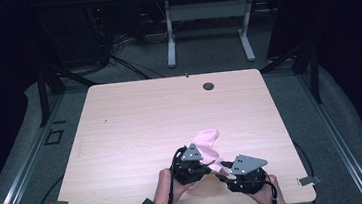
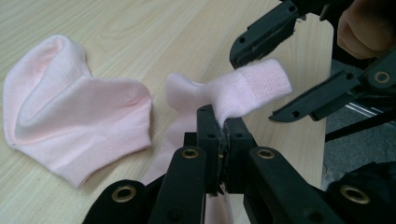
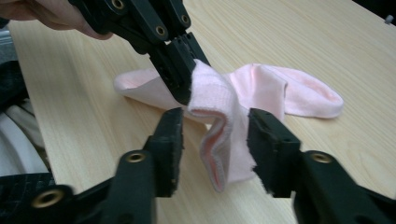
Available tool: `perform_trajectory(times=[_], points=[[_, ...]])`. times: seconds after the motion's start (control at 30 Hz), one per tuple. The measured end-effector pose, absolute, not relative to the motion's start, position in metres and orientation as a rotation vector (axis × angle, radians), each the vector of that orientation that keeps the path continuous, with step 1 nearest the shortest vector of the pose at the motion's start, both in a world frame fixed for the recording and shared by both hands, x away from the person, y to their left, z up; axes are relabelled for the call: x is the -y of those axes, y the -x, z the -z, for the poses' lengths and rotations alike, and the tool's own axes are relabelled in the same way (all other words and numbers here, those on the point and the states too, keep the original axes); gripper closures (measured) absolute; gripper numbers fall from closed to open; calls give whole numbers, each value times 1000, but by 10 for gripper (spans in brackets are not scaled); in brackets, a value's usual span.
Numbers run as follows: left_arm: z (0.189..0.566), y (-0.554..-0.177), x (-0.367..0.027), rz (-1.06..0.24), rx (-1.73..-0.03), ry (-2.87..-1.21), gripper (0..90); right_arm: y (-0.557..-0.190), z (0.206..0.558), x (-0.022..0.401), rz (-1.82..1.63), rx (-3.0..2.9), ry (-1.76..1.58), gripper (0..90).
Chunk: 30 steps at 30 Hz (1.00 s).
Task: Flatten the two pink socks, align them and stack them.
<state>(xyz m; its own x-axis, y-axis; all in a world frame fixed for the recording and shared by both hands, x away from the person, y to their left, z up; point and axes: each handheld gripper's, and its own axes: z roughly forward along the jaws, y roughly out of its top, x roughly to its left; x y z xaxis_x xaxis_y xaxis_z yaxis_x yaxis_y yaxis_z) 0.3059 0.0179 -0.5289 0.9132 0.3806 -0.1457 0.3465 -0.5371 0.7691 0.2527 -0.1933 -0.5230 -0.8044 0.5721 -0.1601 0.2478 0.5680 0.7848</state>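
- Item, pink sock (image 1: pixel 208 147): lies low and right of centre in the high view, on the near part of the tabletop (image 1: pixel 136 131). Its foot rests flat at the left of the left gripper view (image 2: pixel 79 126); its ribbed cuff (image 2: pixel 254 91) is lifted off the wood.
- Item, left claw (image 2: pixel 222 126): clenched on the cuff, with only a narrow fold of knit between the jaws. Risk: if you pull hard, the fold slides out and the cuff drops back onto the tabletop.
- Item, right claw (image 3: pixel 215 140): released, jaws standing either side of the hanging cuff (image 3: pixel 219 140), pads clear of the cloth. Risk: if you close it now, you likely catch both layers of the cuff and pinch its mouth closed rather than open.
- Item, spacing of claws: in the high view the left claw (image 1: pixel 191 167) and right claw (image 1: pixel 228 173) sit near each other at the lower edge. Risk: the jaw tips collide, or the right claw nips the left claw's jaw instead of the sock.
- Item, sock foot: loose, held down by its own weight alone. Risk: if you lift further, it drags across the tabletop and bunches, judging from the slack.
- Item, tabletop edge: just beside both claws. Risk: a dropped cuff may hang over it.
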Motion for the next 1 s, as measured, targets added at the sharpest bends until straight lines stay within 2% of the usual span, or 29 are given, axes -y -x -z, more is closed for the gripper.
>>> perform_trajectory(times=[0.13,0.3,0.4,0.5,0.57,0.73,0.83,0.93,0.97,1.0], points=[[530,-305,-21,-31,-495,-2180,869,-258,518,194,-1175,-2417,-661,825],[536,-299,-26,-60,-495,-2169,684,-260,511,196,-1237,-2427,-706,855],[548,-287,-35,-132,-502,-2152,573,-262,501,198,-1279,-2437,-771,858],[553,-279,-41,-183,-508,-2128,534,-264,495,197,-1281,-2434,-808,859],[557,-270,-49,-267,-507,-2114,534,-264,491,196,-1282,-2435,-826,859],[566,-269,-58,-300,-538,-2139,576,-266,484,196,-1309,-2428,-858,859],[570,-271,-58,-290,-555,-2165,643,-266,481,198,-1315,-2427,-869,859],[572,-274,-58,-267,-556,-2161,750,-266,482,201,-1332,-2423,-886,859],[572,-274,-57,-262,-560,-2160,750,-266,482,201,-1332,-2423,-886,859],[572,-275,-57,-254,-561,-2160,811,-266,483,203,-1337,-2422,-903,860]])
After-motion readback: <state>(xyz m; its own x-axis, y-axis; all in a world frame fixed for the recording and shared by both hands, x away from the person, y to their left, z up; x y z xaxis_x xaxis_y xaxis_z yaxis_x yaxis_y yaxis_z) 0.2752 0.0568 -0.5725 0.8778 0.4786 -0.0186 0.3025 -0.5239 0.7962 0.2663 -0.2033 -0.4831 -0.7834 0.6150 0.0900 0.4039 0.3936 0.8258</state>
